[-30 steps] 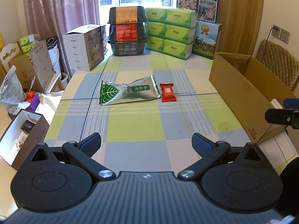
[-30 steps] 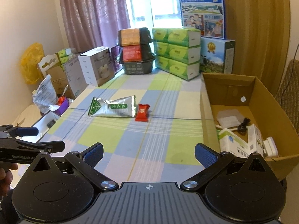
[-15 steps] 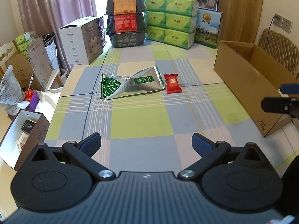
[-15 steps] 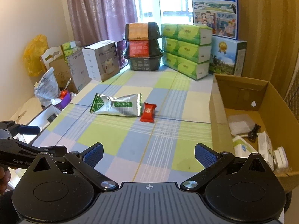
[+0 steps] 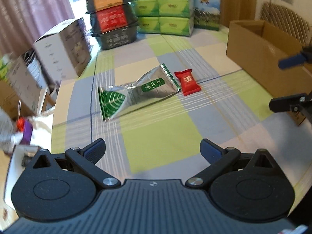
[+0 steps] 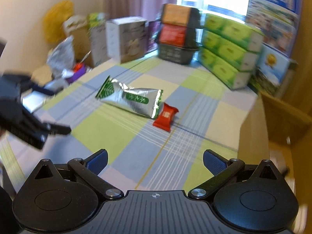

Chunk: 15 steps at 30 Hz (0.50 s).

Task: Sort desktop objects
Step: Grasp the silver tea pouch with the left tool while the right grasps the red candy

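Pouch and candy on the cloth look light and crinkly; grip edges, both grippers open, empty.

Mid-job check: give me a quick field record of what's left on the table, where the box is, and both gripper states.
left gripper: open, empty, above the checked tablecloth
right gripper: open, empty
silver-green pouch: lying flat, mid-table
red packet: flat, at the pouch's end, touching or nearly so
cardboard box: open, at the table's right edge; contents not visible
items left to sort: pouch, packet
image quality: motion blur in both views
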### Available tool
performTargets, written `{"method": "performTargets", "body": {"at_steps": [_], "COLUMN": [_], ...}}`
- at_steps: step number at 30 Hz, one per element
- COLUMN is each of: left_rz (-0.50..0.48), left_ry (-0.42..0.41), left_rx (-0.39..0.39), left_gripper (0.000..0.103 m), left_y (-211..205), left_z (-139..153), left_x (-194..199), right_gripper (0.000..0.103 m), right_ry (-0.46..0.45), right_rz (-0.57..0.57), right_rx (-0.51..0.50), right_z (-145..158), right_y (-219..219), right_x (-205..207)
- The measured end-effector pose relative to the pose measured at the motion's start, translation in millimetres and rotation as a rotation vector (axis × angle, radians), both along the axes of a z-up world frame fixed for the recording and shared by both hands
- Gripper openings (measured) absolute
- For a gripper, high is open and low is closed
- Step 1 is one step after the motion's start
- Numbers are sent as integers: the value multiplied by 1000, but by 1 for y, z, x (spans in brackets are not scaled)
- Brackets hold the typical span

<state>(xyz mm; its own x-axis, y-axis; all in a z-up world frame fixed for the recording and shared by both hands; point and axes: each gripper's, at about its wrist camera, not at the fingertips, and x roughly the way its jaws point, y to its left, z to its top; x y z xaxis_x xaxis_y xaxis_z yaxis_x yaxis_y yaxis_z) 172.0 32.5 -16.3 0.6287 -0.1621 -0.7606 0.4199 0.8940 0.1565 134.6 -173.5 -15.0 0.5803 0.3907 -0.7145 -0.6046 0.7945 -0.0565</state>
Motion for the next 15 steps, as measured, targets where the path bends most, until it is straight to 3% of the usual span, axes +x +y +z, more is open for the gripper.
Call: {"method": "performTargets", "body": {"at_steps": [15], "left_rz": [-399], "left_ry": [-34], "left_rx": [210], "left_gripper": [101], "left_y": [-8], "left_z": [-25], "left_x": [98], "right_gripper": [100], "right_ry": [-54], "right_rz": [481], "right_rx": [-246], "right_z": [-52], "right_y": [54], "right_x": [76]}}
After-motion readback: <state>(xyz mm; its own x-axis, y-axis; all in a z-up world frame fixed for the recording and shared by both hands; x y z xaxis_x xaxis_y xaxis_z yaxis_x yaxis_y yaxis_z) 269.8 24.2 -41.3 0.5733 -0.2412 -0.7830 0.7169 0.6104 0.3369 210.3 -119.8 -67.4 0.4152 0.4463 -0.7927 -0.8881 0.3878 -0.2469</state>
